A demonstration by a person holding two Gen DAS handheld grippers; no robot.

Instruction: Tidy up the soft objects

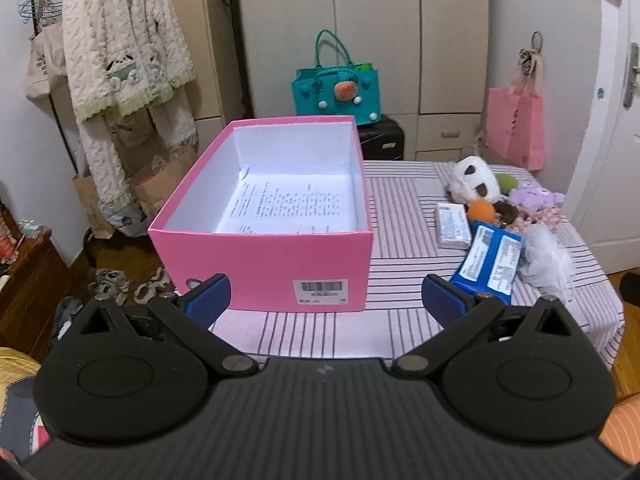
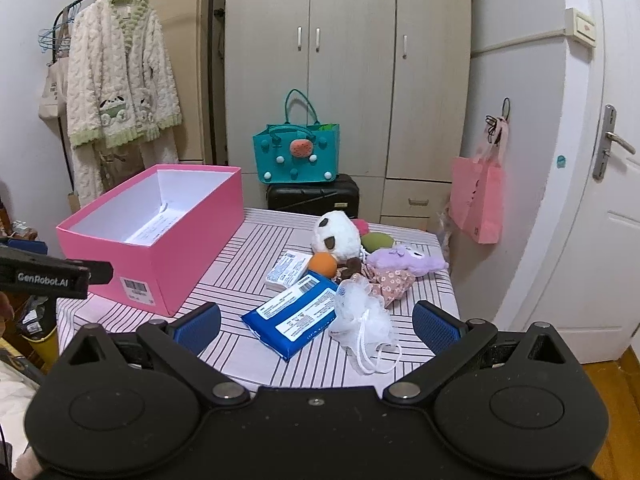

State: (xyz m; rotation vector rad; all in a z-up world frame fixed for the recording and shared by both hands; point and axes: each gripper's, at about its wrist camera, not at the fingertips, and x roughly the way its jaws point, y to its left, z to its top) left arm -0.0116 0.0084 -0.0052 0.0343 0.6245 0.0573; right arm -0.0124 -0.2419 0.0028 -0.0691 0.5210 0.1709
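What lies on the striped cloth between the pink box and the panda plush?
Only bare striped cloth lies between the pink box and the panda plush; the right wrist view shows it best.

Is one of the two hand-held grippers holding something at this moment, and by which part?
Nothing is held. The left hand-held gripper is open in front of the pink box; the right hand-held gripper is open above the blue packet and white mesh sponge.

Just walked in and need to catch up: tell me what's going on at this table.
A person holds a two-finger tool in each hand, and both the left tool and the right tool are open and empty. The pink box holds only a printed sheet. The soft things, a panda plush, purple plush, orange ball, white mesh sponge and blue pack, lie unsorted beside it.
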